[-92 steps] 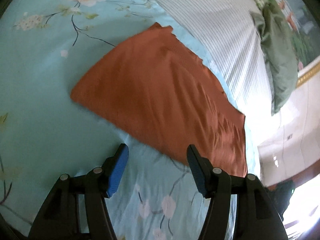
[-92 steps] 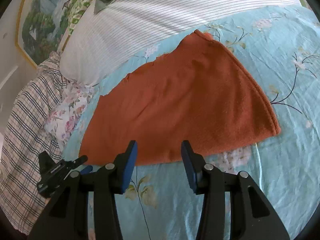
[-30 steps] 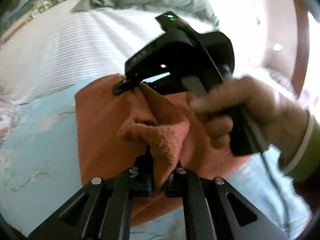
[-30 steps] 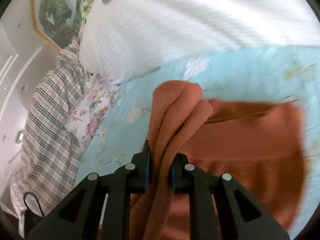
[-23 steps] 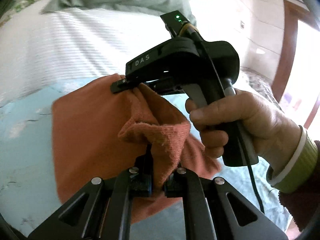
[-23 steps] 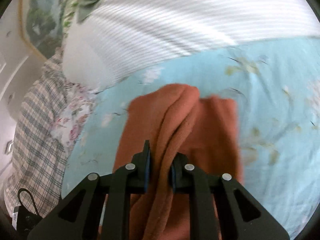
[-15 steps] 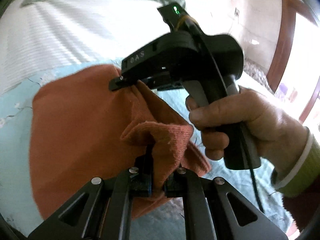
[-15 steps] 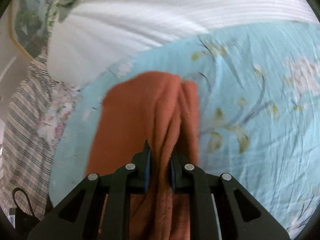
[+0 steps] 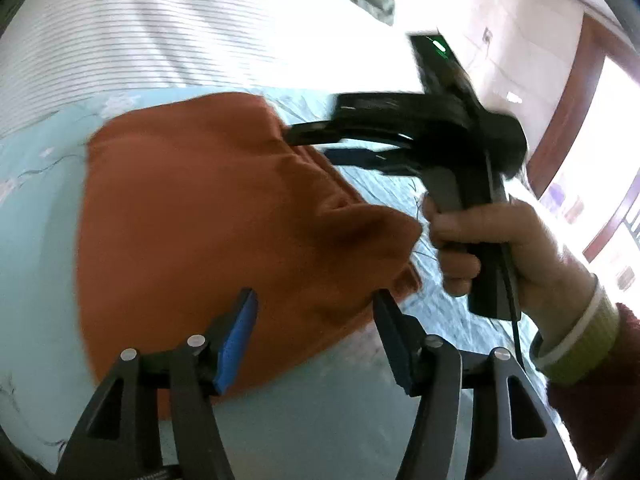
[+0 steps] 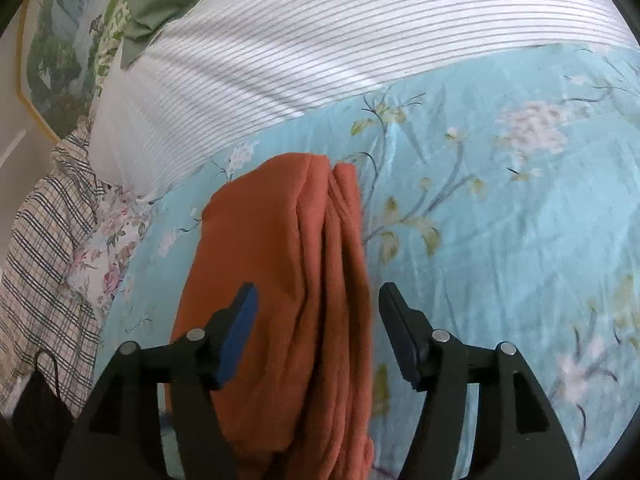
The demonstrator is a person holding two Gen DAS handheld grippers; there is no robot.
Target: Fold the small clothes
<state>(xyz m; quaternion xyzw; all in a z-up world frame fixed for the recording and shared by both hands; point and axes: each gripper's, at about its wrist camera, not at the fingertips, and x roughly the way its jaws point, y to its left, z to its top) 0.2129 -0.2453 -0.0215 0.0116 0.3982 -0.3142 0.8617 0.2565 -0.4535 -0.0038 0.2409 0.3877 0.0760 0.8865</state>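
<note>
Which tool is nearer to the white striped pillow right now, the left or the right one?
Right. The right tool sits at the far edge of the orange cloth, toward the white striped pillow. The left tool is at the cloth's near edge, farther away.

We see the rust-orange cloth [image 10: 288, 280] as a matt, nubby knit (almost terry-like), lying on a smooth, faintly sheened floral bedsheet [image 10: 500, 220]. The striped pillow [image 10: 320, 40] looks like soft woven cotton. Both gripper frames are matt black plastic with 2 blue rubbery pads [image 10: 236, 332] and bright metal screws.
</note>
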